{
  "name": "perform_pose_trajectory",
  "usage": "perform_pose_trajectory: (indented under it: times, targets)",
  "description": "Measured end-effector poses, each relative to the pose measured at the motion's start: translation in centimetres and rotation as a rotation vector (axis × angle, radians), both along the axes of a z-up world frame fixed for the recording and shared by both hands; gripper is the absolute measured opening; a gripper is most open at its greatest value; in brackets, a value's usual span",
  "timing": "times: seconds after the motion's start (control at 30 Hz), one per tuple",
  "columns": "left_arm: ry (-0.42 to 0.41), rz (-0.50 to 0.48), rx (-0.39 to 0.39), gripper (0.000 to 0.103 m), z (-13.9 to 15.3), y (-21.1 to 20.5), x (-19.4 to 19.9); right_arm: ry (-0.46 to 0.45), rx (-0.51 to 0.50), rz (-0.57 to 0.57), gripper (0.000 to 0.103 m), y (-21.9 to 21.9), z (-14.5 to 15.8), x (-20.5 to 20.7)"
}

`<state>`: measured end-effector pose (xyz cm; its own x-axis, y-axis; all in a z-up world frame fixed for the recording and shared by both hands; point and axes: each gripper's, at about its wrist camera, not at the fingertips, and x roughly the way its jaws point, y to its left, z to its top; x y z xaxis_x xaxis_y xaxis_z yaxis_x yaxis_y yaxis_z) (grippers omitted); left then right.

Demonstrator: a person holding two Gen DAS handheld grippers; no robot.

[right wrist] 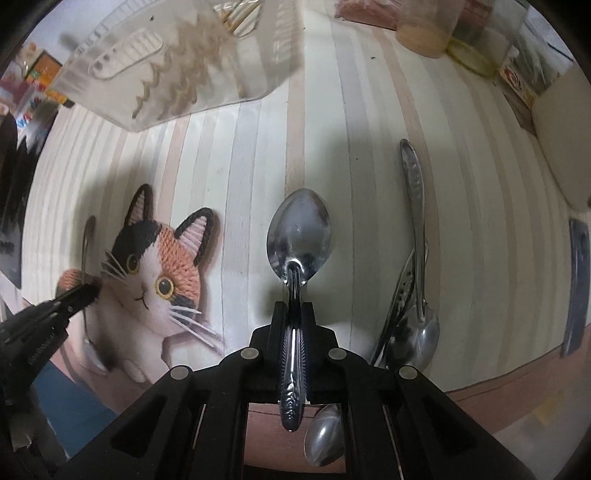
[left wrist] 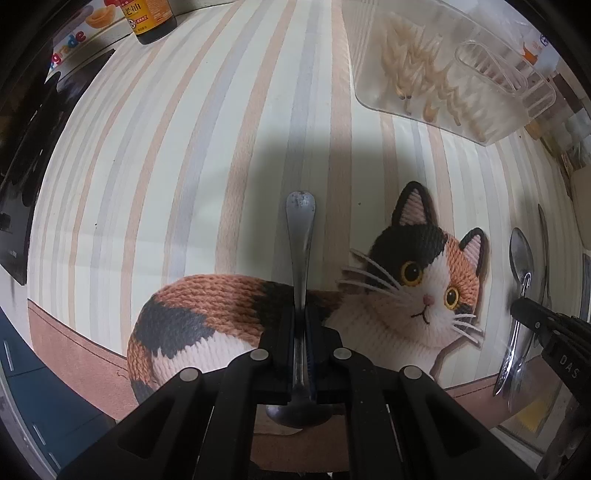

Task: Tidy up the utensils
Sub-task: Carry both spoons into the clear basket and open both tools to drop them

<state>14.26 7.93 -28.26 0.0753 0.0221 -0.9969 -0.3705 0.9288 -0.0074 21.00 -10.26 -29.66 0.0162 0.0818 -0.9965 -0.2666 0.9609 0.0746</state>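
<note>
Each hand carries 1 spoon above the striped mat (left wrist: 184,155) with the printed cat (left wrist: 417,291). The left gripper (left wrist: 302,325) is clamped on a spoon (left wrist: 300,236) by the neck, so the handle points forward, away from the camera, while the bowl hangs back beneath the gripper body. The right gripper (right wrist: 294,317) is clamped on a second spoon (right wrist: 299,236) the other way round: its fingers pinch the handle and the bowl leads forward. Both spoons run along their gripper's own line, so each long axis points toward the far side of the mat. There stands the clear plastic holder (right wrist: 177,74), which seems the likely place for them. In the left view it sits ahead and to the right; in the right view it sits ahead and to the left, so it lies between the 2 arms, with neither clearly nearer. More cutlery (right wrist: 415,258) lies loose on the mat just to the right of the right gripper, at least 2 pieces overlapping, not yet sorted. A dark bottle (left wrist: 151,18) stands at the far left corner.
</note>
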Motion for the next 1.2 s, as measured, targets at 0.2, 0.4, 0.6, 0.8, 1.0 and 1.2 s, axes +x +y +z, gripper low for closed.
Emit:
perform_pose_trajectory:
  times: [0.2,0.4,0.6,0.8,1.0,1.2]
  targets:
    - [0.007,-0.011,0.02,0.003,-0.3,-0.5,0.3,-0.028,-0.046,0.03,0.007,2.0,-0.4,-0.4]
    - [-0.022,-0.025,0.048,0.003,1.0,-1.5,0.0,-0.042,0.002,-0.011,0.004,1.0,0.6,-1.3]
    - [-0.094,-0.014,0.066,0.003,4.2,-1.6,0.4,-0.085,0.07,-0.044,0.002,-0.2,3.3,-1.3]
    - [-0.172,-0.019,0.068,0.003,8.2,-2.2,0.9,-0.114,0.146,-0.063,0.002,-0.8,6.2,-1.0]
    - [-0.261,-0.035,0.061,0.003,12.2,-2.2,1.8,-0.177,0.23,-0.056,0.002,-1.3,10.7,1.0]
    - [-0.371,-0.04,0.059,0.003,17.4,-1.6,3.0,-0.257,0.323,-0.047,0.002,-0.7,15.8,2.9]
